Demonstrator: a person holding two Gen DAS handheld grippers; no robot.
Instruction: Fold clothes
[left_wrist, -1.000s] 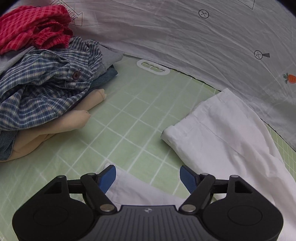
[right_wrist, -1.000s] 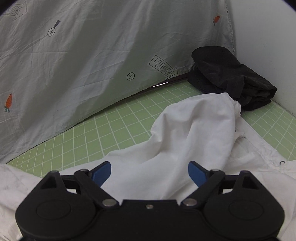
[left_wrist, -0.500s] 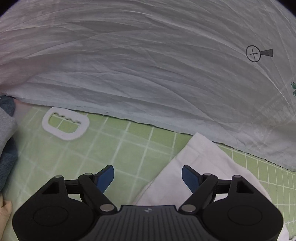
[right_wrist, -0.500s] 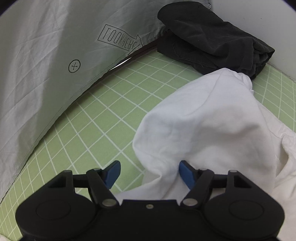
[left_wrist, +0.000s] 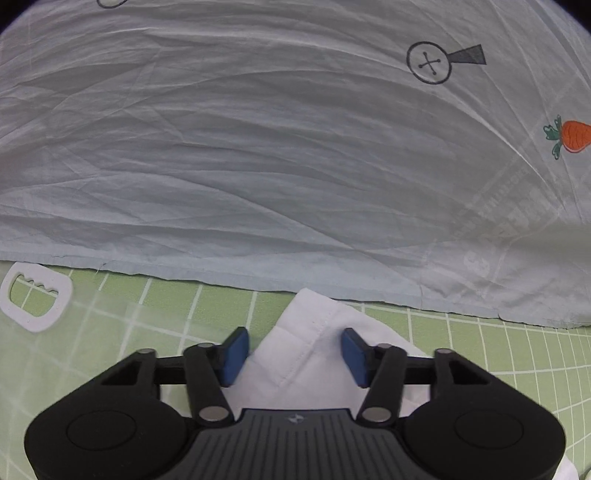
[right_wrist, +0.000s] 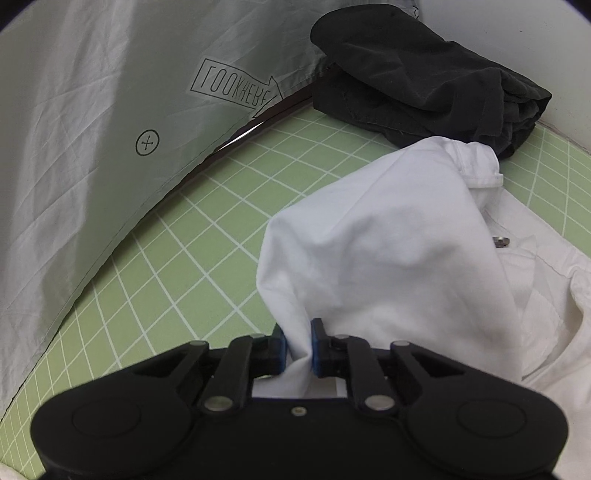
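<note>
- The left hand-held gripper (left_wrist: 293, 350) has its blue pads (left_wrist: 233, 350) apart, one on each side of a stitched corner of the white garment (left_wrist: 314, 354); the pads do not press the cloth.
- This hemmed corner lies flat on the green grid mat (left_wrist: 155, 317) that covers the counter, and it points away from the camera toward the edge of the grey sheet (left_wrist: 258, 166).
- Left of the corner, well apart from it, a white plastic ring (left_wrist: 35, 295) with a toothed inner edge lies on the mat, just beside the sheet's hem.
- The grey sheet hangs behind as a backdrop — it carries a printed button mark (left_wrist: 429, 62) and a small orange carrot (left_wrist: 570, 136).
- The right hand-held gripper (right_wrist: 297, 349) is clamped on a bunched fold of the white garment (right_wrist: 388, 258); the cloth is squeezed between the two blue pads.
- From this pinch the white garment rises into a rounded hump and then spreads flat to the right, where a small metal button (right_wrist: 501, 240) shows.
- Beyond the hump, a folded black garment (right_wrist: 417, 74) sits on the green grid mat (right_wrist: 207, 251) near the far corner — whether the white cloth touches it I cannot tell.
- On the left of the right wrist view, the grey sheet (right_wrist: 92, 147) shows a mirrored arrow label (right_wrist: 236, 86).
</note>
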